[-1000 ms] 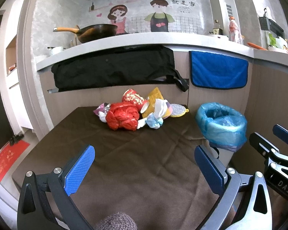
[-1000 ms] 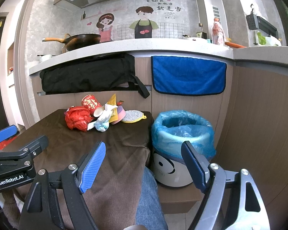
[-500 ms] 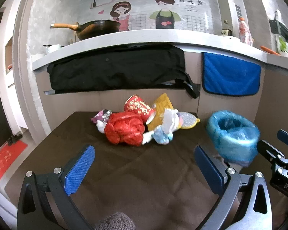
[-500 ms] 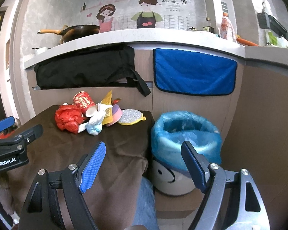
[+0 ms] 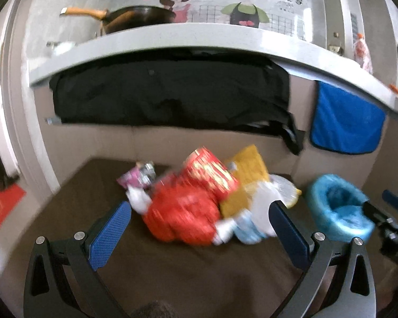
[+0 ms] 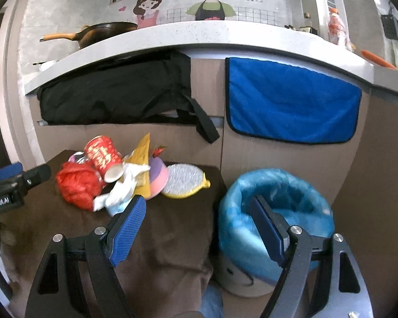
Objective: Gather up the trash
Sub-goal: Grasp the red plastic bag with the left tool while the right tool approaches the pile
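- Brown cloth [image 6: 172, 238] covers the low table, with the trash pile at its far end.
- Blue-lined bin [image 6: 276, 212] stands just beside the table, on its right.
- Left gripper [image 5: 199, 228] is wide apart, holding nothing, near the red bag [image 5: 180, 217].
- Right gripper [image 6: 199, 228] is wide apart too, empty, between table and bin.
- Red cup [image 6: 103, 156] lies on its side, touching the red bag.
- Yellow sponge [image 6: 184, 180] lies flat at the pile's right edge.

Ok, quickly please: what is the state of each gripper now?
Left gripper: open, holding nothing, near the crumpled red plastic bag.
Right gripper: open, holding nothing.
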`<state>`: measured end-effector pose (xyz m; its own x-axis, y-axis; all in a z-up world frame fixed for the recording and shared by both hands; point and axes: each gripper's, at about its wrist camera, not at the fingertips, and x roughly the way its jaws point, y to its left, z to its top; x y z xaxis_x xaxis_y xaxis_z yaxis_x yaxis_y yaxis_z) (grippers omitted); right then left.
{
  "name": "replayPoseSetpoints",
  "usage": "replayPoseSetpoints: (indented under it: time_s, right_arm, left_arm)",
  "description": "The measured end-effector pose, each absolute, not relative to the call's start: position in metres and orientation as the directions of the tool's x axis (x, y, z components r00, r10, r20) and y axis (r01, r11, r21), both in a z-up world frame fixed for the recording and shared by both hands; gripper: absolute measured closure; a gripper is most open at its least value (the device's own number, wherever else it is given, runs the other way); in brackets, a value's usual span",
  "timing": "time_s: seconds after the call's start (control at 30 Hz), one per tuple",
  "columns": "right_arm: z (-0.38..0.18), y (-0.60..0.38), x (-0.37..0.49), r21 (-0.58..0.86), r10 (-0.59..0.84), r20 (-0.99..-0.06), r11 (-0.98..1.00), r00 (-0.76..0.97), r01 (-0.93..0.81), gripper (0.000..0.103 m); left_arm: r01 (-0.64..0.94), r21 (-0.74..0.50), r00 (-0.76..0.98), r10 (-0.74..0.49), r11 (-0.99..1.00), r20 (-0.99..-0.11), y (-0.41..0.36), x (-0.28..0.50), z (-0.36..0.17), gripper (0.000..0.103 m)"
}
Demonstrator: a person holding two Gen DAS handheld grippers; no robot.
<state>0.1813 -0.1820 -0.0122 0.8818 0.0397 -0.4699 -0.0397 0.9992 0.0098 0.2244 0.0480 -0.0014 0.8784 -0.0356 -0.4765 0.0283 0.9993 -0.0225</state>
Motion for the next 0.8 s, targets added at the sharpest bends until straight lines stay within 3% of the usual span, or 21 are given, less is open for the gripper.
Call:
replayPoseSetpoints:
  time_s: [0.37, 0.67, 0.8]
  right_arm:
    - [-0.018, -0.170, 0.265, 0.008, 0.051, -0.511, 0.998, 0.858, -0.055, 0.025]
    - [-0.035, -0.150, 0.291, -0.013, 0.067, -0.550, 0.996, 0.832, -0.088, 0.025]
    - [-0.039, -0.149, 0.293, -0.025, 0.061, -0.552, 0.996, 0.831, -0.090, 0.025]
  left_arm:
    - [0.018, -0.095, 0.828, -0.068, 0.995, -0.557, 0.081, 0.297, -0.016, 0.001]
    - [0.024, -0.166, 0.704, -0.134, 0.986, -0.698, 0.087, 0.324, -0.062, 0.017]
    - [0.019, -0.154, 0.707, -0.122, 0.988, -0.697, 0.079, 0.325, -0.069, 0.021]
